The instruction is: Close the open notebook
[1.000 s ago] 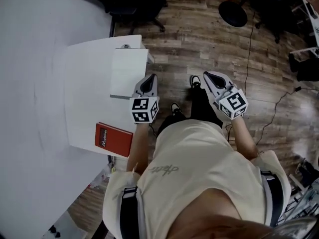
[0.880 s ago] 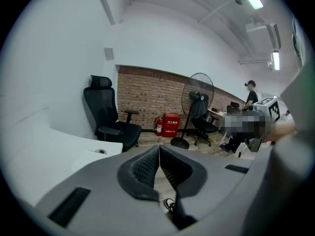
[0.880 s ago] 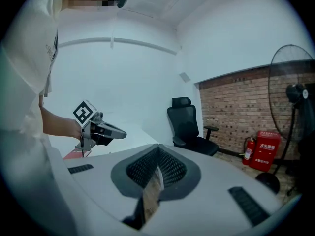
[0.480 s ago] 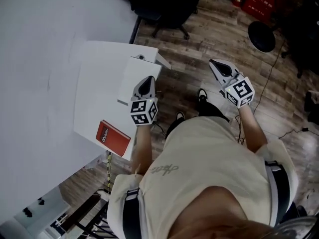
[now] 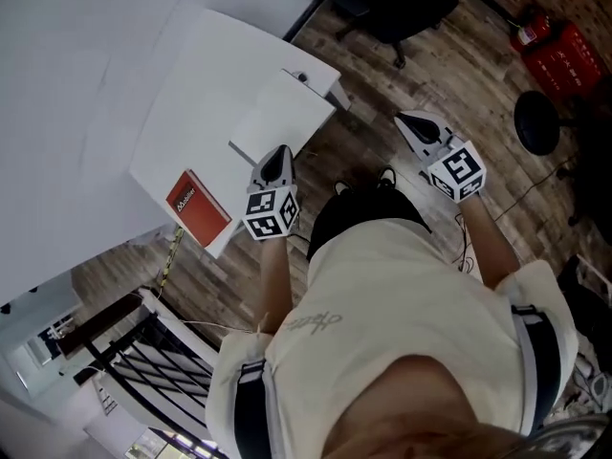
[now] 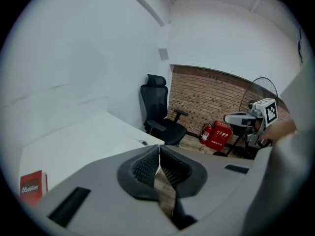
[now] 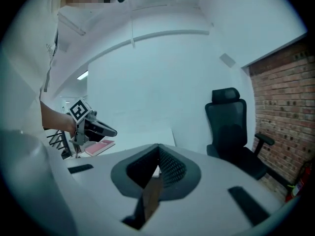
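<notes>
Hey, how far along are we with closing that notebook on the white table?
Done: nothing yet. The white notebook appears to lie open and flat at the edge of the table, with the red book closed nearby. In hand: nothing. The left gripper and right gripper are both shut, empty and short of the notebook. Left: reach it and fold it closed.

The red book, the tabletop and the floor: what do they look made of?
Red book: probably card or board cover, matte, with white print. Tabletop: smooth, even white with no grain, likely laminate or painted board. Floor: brown planks with visible grain and seams, wood or wood-look laminate.
</notes>
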